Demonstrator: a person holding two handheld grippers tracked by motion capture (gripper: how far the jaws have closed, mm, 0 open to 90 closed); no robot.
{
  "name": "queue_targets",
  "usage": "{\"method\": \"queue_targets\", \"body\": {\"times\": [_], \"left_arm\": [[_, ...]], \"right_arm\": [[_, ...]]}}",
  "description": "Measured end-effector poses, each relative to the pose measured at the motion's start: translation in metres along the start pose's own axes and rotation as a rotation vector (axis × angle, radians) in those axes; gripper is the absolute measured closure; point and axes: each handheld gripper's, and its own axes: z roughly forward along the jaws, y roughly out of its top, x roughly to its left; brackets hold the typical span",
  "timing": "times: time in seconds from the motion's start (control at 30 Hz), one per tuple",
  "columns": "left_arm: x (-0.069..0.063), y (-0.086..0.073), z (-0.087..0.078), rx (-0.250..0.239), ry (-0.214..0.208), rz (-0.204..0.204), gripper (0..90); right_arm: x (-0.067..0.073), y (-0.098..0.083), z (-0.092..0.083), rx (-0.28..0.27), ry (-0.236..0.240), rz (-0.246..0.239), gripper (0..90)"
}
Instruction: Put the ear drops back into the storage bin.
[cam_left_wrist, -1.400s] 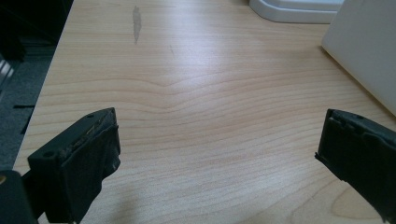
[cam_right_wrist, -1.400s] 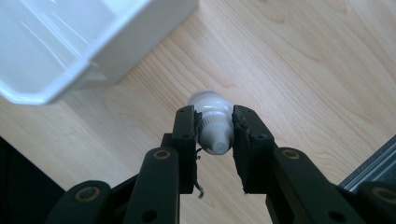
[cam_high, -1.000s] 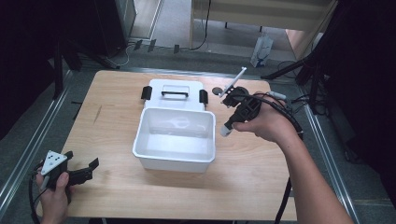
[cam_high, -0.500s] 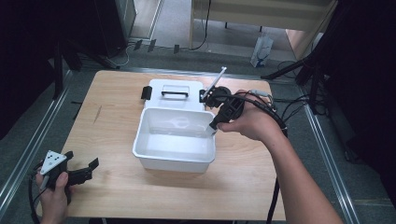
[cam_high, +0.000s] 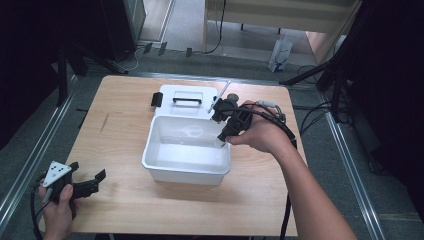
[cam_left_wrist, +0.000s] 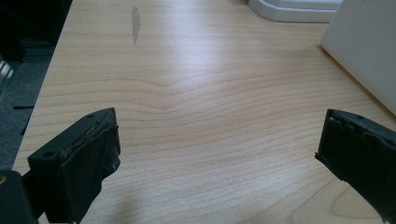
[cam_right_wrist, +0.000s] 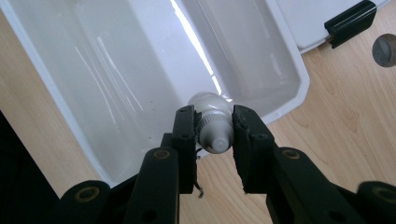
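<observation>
My right gripper (cam_right_wrist: 214, 140) is shut on a small white bottle (cam_right_wrist: 214, 126), whose ribbed cap sits between the pads with its tip toward the camera. The bottle hangs over the right end of an open white plastic bin (cam_right_wrist: 116, 70), just inside the rim. In the high view the right gripper (cam_high: 222, 137) points down at the bin's (cam_high: 185, 175) right side. The bin looks bare inside. My left gripper (cam_high: 95, 182) rests low at the table's near left corner, open, with only bare wood between its jaws (cam_left_wrist: 217, 149).
The bin's white lid (cam_high: 187, 95) with a black handle and black latches lies flat right behind the bin. A small round grey thing (cam_high: 232, 97) and a thin white stick (cam_high: 220, 97) sit by the lid's right end. The bin's wall (cam_left_wrist: 364, 56) stands to the left gripper's right.
The right hand has carried the bottle leftward and a little down, from beside the lid's right end to over the bin's right rim. The left gripper has stayed put.
</observation>
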Motion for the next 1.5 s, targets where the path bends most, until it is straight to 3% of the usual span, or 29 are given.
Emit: {"method": "queue_targets", "body": {"times": [0.37,0.57,0.8,1.03,1.2,1.5], "left_arm": [[0.0,0.0,0.0,0.0,-0.001,-0.001,0.1],[0.0,0.0,0.0,0.0,0.0,-0.001,0.1],[0.0,0.0,0.0,0.0,-0.001,-0.004,0.1],[0.0,0.0,0.0,0.001,-0.002,-0.004,0.1],[0.0,0.0,0.0,0.001,-0.002,-0.004,0.1],[0.0,0.0,0.0,0.002,-0.003,-0.005,0.1]], "right_arm": [[-0.002,-0.004,0.021,0.023,-0.008,-0.029,72.1],[0.0,-0.006,0.031,0.032,-0.009,-0.07,72.0],[0.004,-0.006,0.05,0.071,-0.01,-0.129,72.0],[0.007,-0.006,0.064,0.105,0.018,-0.128,72.0],[0.011,-0.005,0.079,0.141,-0.008,-0.179,71.9],[0.013,-0.004,0.095,0.185,-0.017,-0.206,72.0]]}}
